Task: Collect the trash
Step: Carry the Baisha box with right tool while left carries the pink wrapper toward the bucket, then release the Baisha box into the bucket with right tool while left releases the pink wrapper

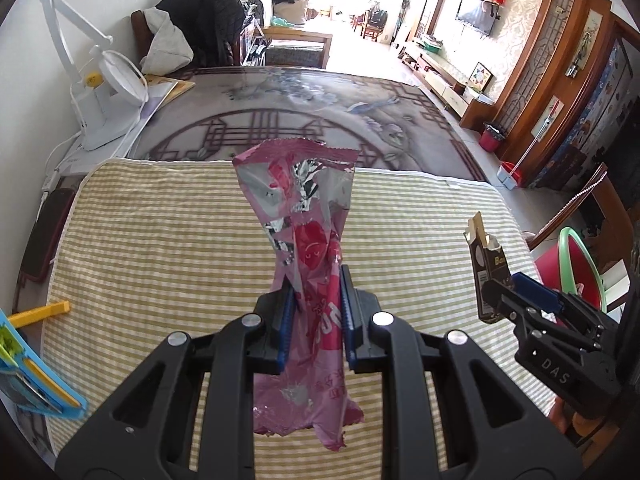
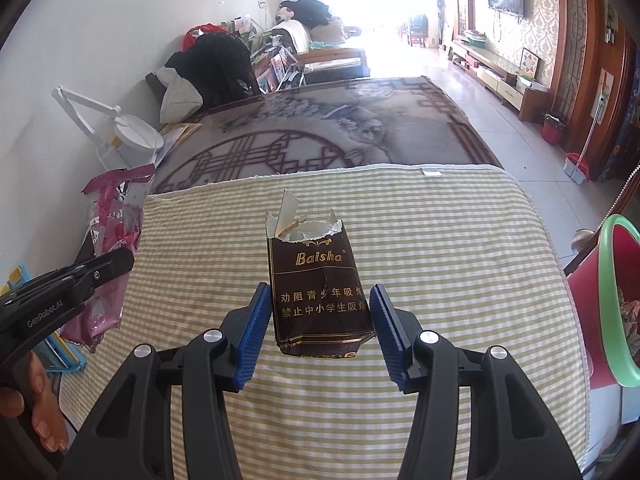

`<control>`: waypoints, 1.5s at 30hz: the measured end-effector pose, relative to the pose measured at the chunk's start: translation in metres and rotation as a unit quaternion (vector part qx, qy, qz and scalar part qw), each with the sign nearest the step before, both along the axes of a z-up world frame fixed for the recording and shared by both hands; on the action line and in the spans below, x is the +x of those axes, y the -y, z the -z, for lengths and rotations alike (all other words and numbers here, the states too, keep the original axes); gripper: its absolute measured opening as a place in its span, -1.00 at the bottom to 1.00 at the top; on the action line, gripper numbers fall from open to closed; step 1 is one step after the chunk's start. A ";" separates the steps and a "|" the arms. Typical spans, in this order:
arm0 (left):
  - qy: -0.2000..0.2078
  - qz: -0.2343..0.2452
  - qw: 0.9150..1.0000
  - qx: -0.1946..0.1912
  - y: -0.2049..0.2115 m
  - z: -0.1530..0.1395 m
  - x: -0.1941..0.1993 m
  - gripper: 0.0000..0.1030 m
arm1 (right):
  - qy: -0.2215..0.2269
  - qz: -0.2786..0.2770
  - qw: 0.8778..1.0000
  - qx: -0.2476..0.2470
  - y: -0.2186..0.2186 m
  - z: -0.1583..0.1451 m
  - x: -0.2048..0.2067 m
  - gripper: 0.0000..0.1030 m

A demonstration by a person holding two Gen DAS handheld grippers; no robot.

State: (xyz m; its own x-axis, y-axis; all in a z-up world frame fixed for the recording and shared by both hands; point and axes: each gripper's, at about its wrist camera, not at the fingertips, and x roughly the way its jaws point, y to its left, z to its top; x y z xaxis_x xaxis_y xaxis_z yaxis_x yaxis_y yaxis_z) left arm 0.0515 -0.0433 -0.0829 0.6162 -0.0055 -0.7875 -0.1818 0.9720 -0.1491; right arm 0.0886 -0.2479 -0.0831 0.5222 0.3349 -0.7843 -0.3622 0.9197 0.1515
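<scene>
Pinching the wrapper mid-length, the left gripper holds it above the cloth; the right gripper clamps the pack by its sides, which could buckle and slip before reaching the bin.

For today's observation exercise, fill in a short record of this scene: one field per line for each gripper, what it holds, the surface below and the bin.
left gripper: shut on pink wrapper, held upright above the cloth
right gripper: shut on cigarette pack, its top torn open
surface: striped cloth over a patterned table
bin: red, with green rim, at the right edge of the table
</scene>
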 end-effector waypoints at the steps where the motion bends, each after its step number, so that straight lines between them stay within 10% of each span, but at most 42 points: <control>1: -0.001 0.000 1.000 0.002 0.009 -0.001 0.001 -0.62 | 0.001 0.000 1.000 0.002 0.006 -0.001 0.000 -0.05; 25: 0.002 0.124 0.992 0.009 0.249 -0.011 0.058 -0.62 | 0.020 0.112 0.993 0.015 0.255 -0.021 0.018 -0.05; 45: -0.016 0.315 0.949 -0.011 0.435 0.009 0.117 -0.58 | 0.058 0.345 0.936 0.046 0.443 -0.039 -0.010 0.45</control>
